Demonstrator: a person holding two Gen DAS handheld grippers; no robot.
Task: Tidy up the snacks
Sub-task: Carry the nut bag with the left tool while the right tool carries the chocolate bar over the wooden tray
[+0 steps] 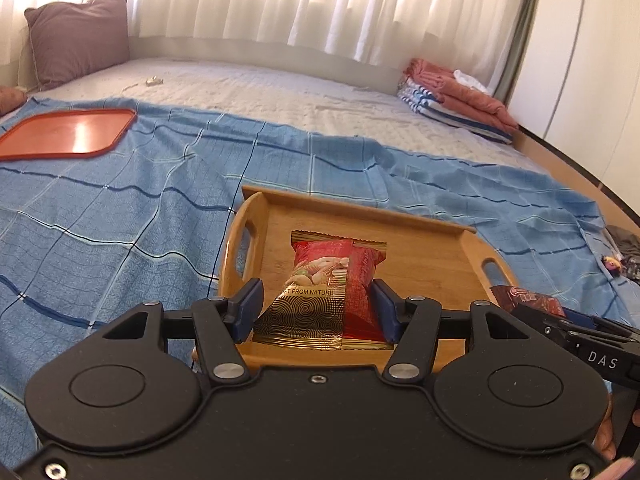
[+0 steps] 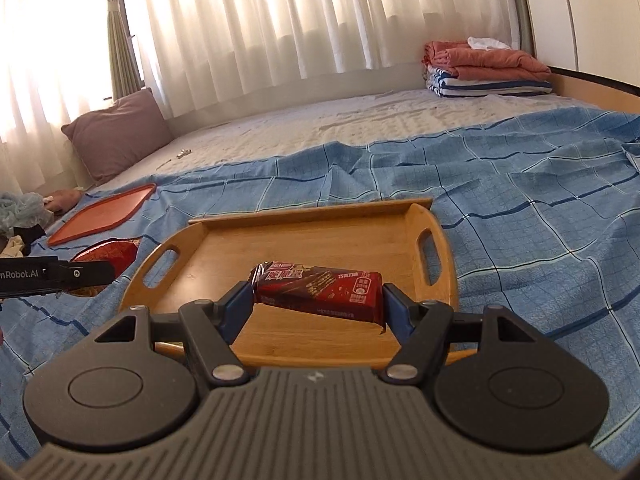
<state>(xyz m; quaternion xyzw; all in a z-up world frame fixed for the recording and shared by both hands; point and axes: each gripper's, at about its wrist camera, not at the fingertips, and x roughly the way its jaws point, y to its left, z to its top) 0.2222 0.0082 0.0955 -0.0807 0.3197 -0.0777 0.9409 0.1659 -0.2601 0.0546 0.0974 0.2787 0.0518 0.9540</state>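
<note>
A wooden tray [image 1: 432, 240] with cut-out handles lies on the blue checked sheet; it also shows in the right wrist view [image 2: 312, 232]. My left gripper [image 1: 318, 304] is shut on a red and gold nut snack packet [image 1: 328, 284], held over the tray's near part. My right gripper [image 2: 318, 304] is shut on a dark red chocolate wafer packet [image 2: 320, 290], held crosswise above the tray's near edge. The right gripper and its packet [image 1: 528, 298] show at the right of the left wrist view. The left gripper's body [image 2: 56, 274] and its packet [image 2: 108, 254] show at the left of the right wrist view.
An orange flat tray [image 1: 68, 132] lies on the sheet to the far left, also in the right wrist view [image 2: 104, 212]. A purple pillow [image 1: 78, 40] stands at the back left. Folded blankets [image 1: 456, 100] sit at the back right. The bed's wooden edge [image 1: 560, 160] runs along the right.
</note>
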